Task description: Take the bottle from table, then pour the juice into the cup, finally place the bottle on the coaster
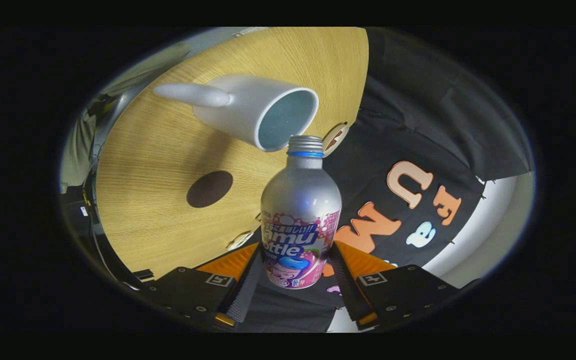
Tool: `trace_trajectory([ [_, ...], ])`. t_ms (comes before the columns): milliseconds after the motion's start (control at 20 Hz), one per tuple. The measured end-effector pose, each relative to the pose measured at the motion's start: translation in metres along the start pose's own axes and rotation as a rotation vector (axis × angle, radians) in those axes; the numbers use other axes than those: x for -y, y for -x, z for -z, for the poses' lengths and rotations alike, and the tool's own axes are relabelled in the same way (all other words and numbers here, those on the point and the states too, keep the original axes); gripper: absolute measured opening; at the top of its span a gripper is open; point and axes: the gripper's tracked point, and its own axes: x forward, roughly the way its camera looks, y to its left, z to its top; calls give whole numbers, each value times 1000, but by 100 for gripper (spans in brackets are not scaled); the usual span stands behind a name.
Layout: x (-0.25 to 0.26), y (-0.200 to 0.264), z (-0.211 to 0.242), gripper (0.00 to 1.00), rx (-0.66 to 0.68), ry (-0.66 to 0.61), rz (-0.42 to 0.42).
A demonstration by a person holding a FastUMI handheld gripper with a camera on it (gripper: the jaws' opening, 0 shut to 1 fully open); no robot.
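the jaws pinch the silver metal bottle (300, 220) low down, its uncapped threaded neck seemingly touching the white ceramic cup (248, 107); round dark coaster (209, 189) on the wood-grain bench (158, 150).

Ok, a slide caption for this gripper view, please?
Gripper shut on the bottle, tilted so its uncapped mouth meets the white cup's rim; dark coaster waits on the wooden table.

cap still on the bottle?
No: the bottle, held between the gripper's fingers, shows bare neck threads, its mouth at the cup's rim.
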Motion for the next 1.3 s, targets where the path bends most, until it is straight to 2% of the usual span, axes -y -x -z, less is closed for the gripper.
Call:
trace_trajectory([
  [500, 10, 0, 5, 75, -17, 36, 26],
  [800, -12, -5, 3, 75, -8, -71, -52],
  [1000, -28, -8, 4, 76, 0, -205, -90],
  [1300, -58, -9, -5, 76, 47, -526, -184],
])
